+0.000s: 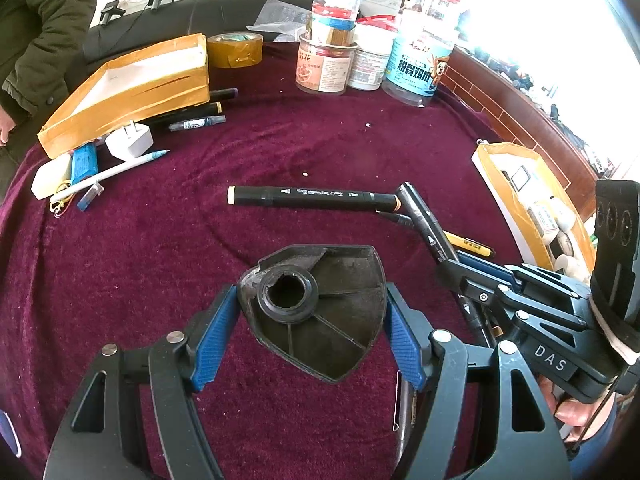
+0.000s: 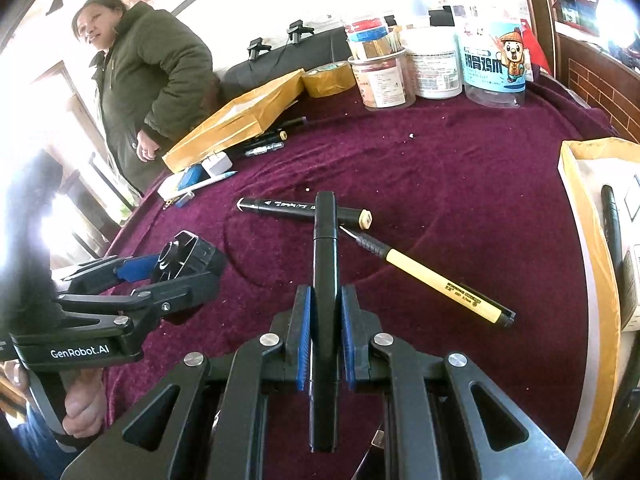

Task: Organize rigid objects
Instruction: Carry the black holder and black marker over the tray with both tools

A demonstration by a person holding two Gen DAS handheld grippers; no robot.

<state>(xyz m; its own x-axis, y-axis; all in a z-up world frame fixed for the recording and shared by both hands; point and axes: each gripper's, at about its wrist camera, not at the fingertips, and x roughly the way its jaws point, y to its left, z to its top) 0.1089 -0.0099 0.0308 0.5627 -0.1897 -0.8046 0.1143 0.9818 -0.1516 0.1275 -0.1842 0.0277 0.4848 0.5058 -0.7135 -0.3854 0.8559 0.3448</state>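
Now both grippers hold something above the maroon velvet tabletop [image 1: 160, 280].

Left gripper [image 1: 312, 320]: its blue pads are spread fairly wide and press the two sides of a black shield-shaped plastic part [image 1: 320, 312] with a round socket, low at 6 o'clock in the left wrist view. Right gripper [image 2: 324, 332]: nearly closed, clamping a black marker [image 2: 325, 280] that points toward 12 o'clock, its far end crossing over a second black marker [image 2: 296, 208] lying on the cloth. Just to the 4 o'clock side of that crossing lies a yellow pen [image 2: 444, 286]. A tan cardboard tray [image 1: 132, 88] sits at 10 o'clock in the left view, another tray [image 2: 588, 216] at 3 o'clock in the right view, plastic jars [image 1: 420, 52] at 12 o'clock.
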